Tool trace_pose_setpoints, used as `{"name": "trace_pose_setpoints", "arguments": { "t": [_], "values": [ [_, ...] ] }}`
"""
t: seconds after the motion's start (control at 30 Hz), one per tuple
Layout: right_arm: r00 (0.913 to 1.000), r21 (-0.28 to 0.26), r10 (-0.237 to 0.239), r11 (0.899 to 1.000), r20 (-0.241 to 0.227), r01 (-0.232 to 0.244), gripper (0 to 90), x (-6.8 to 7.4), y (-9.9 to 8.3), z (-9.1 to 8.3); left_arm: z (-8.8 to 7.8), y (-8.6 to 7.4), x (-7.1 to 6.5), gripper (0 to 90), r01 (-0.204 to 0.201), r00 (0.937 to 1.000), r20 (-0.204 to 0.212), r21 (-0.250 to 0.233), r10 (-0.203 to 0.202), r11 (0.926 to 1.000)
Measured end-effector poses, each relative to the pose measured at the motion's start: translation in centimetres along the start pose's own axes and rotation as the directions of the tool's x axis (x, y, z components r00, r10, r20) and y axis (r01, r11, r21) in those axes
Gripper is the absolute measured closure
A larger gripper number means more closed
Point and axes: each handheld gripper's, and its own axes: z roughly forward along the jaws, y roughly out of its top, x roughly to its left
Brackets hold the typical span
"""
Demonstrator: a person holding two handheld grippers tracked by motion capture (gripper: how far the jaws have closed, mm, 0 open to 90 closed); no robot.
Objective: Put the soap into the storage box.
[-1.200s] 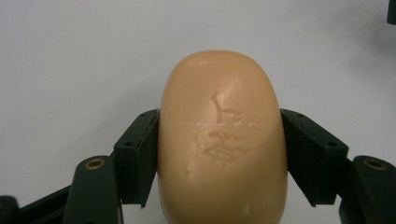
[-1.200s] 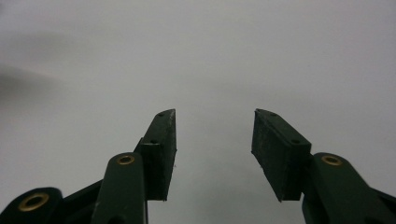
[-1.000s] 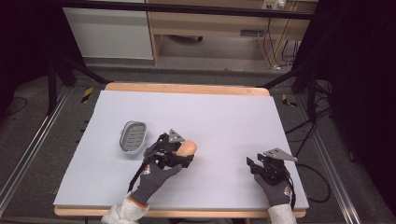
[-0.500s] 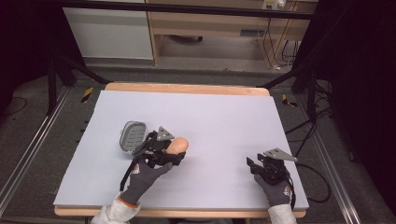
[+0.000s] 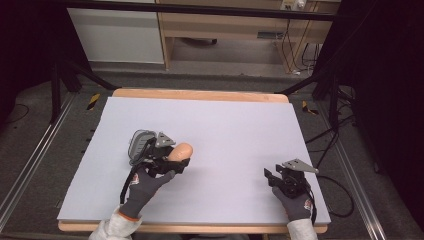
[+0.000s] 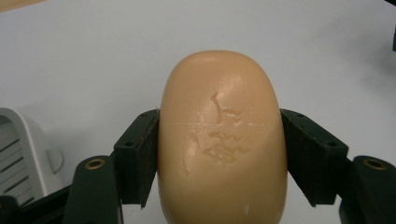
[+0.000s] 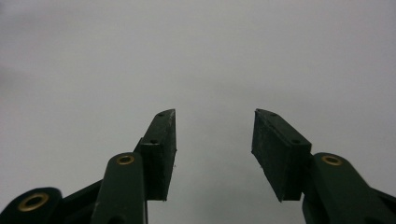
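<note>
A tan oval bar of soap point(image 6: 220, 140) with a scuffed top sits between the two black jaws of my left gripper point(image 6: 219, 154), which is shut on it. From above, the soap point(image 5: 180, 151) hangs just over the white mat, right of a grey slatted soap dish point(image 5: 139, 143). The left gripper point(image 5: 172, 160) partly covers that dish. A corner of the dish point(image 6: 21, 154) is at the left edge of the left gripper view. My right gripper point(image 5: 272, 177) rests near the mat's front right, open, with nothing between its fingers point(image 7: 161, 149).
The white mat point(image 5: 225, 130) covers a wood-edged table point(image 5: 200, 94). A cable point(image 5: 340, 185) trails off the table's right side from the right gripper. Shelving and dark frame legs stand beyond the far edge.
My left gripper has carried the soap leftward and a little away from me, closer to the soap dish. The right gripper has stayed still.
</note>
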Motion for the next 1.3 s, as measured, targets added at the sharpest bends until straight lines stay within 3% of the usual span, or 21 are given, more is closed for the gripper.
{"name": "trace_pose_setpoints", "arguments": {
  "t": [0.47,1.3],
  "values": [
    [1.0000,0.003,0.000,1.000,-0.001,0.000,49.8,0.0,0.0,0.0,-2.0,0.3,3.0,32.1,0.045,0.9976,-0.050,-0.036,-0.047,0.9983],
    [1.0000,0.002,-0.001,1.000,-0.005,0.001,49.8,0.0,0.0,0.1,-1.8,-0.2,7.2,32.1,0.124,0.9853,-0.111,-0.055,-0.130,0.9907]
  ]
}}
